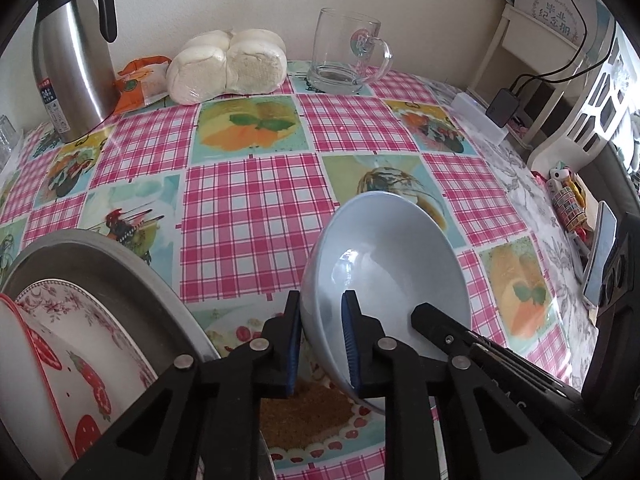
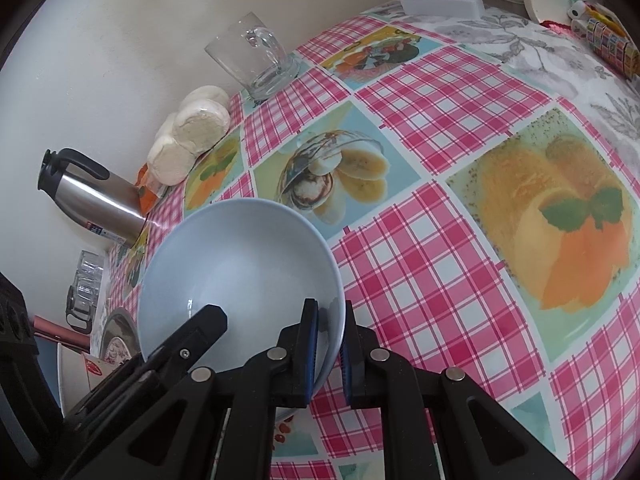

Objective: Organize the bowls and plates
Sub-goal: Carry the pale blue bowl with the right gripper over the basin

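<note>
Item: pale blue bowl (image 1: 384, 276), glazed ceramic by appearance; on the checked tablecloth (image 1: 256, 208), near edge, tilted, right of the stacked plates in a metal pan (image 1: 120, 256). Handling, judged: rigid, slick, chip-prone, moderately heavy. Hold: rim only. Left gripper (image 1: 322, 344) pinches the near left rim; right gripper (image 2: 330, 346) is clamped on the near right rim

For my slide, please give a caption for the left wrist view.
Both grippers, left and right, grip the rim of a pale blue bowl above the checked tablecloth.
</note>
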The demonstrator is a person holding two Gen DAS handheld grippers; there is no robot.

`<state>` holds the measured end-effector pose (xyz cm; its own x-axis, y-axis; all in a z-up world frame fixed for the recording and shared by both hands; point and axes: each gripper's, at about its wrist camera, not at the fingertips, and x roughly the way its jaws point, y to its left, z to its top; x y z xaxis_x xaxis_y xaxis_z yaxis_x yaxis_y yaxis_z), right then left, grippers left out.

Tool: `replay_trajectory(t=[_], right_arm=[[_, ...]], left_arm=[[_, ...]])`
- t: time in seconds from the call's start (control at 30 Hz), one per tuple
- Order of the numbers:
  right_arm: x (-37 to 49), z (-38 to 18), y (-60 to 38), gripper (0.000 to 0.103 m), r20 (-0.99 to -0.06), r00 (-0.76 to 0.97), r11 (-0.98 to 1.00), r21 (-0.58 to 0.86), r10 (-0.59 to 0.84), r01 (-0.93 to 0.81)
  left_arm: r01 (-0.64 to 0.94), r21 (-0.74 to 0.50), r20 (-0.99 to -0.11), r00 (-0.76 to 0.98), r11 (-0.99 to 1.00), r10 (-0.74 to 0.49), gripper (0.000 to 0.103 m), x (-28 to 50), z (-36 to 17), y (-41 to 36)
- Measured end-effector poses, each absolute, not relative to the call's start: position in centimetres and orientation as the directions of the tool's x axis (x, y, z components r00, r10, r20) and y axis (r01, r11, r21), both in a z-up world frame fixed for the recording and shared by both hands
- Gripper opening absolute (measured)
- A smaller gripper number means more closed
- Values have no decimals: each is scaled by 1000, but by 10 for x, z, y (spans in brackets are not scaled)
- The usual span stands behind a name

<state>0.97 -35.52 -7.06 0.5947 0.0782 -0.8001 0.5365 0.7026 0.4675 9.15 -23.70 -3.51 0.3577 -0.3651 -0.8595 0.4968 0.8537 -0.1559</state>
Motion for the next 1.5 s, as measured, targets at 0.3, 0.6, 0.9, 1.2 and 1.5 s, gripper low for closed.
replay_trajectory(t=[0.3,0.6,0.9,1.2,1.5], right_arm=[[10,-70,-354,11,-801,593,697,468,76,544],[8,-65,-351,11,-808,585,698,462,76,547],[3,-25,-342,11,-773,634,733,441,18,517],[-6,28,-328,11,-703,711,770,442,-23,461],[-18,61,-309,11,-649,760,794,444,-36,416]], left_arm=[[502,-157,-859,355,850,-368,19,91,-35,-236],[493,-191,-852,346,849,-393,19,91,-28,-232],[508,-220,-798,398,833,-453,19,84,12,-223],[521,-276,-714,451,808,-535,19,73,60,-201],[519,-315,-667,475,795,-574,19,63,84,-179]])
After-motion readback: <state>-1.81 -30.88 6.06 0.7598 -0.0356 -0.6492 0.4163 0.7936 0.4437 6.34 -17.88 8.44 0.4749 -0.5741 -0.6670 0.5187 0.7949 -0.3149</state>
